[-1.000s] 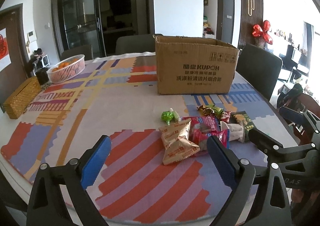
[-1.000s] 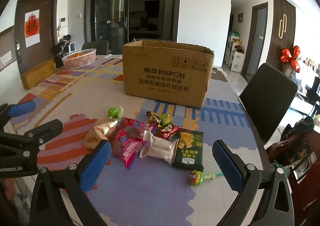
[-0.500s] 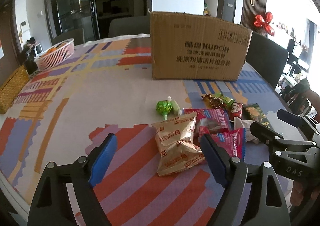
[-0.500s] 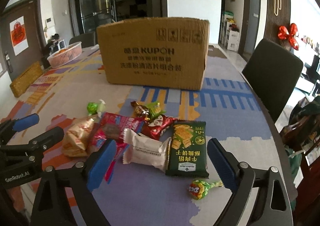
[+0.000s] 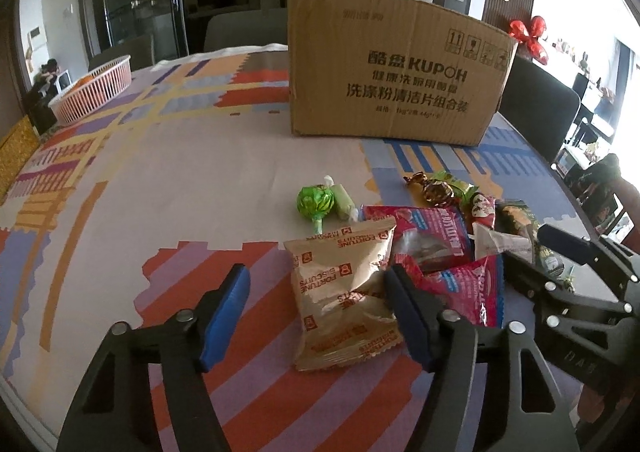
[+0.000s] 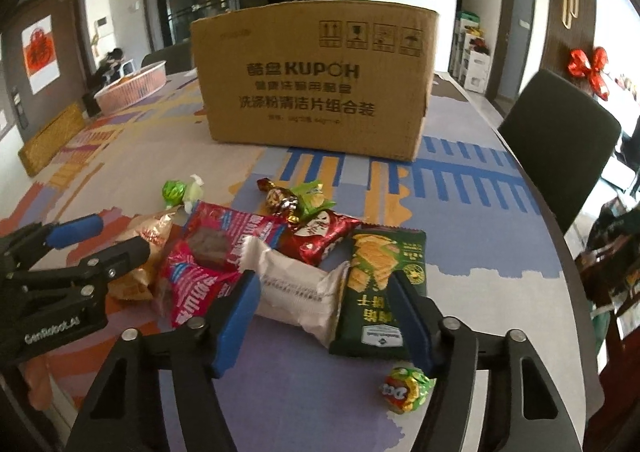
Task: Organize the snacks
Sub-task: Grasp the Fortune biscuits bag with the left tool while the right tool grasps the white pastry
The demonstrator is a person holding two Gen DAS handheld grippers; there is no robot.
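A pile of snacks lies in front of a brown cardboard box (image 5: 396, 67), which also shows in the right wrist view (image 6: 316, 79). My left gripper (image 5: 316, 312) is open, low over the table, its jaws on either side of a tan biscuit packet (image 5: 340, 292). My right gripper (image 6: 324, 316) is open, its jaws on either side of a white packet (image 6: 296, 292) and the near end of a dark green cracker packet (image 6: 380, 288). Pink-red packets (image 6: 208, 264) lie between the two grippers. A green lollipop (image 5: 315, 203) lies behind the pile.
A wrapped lollipop (image 6: 404, 388) lies by the right gripper's right finger. A pink basket (image 5: 94, 87) stands at the far left of the patterned tablecloth. A dark chair (image 6: 560, 147) stands at the table's right edge. A yellow woven box (image 6: 52, 139) sits at the left.
Both grippers have moved forward and down toward the snack pile. Their jaws have narrowed but stay open around the packets.
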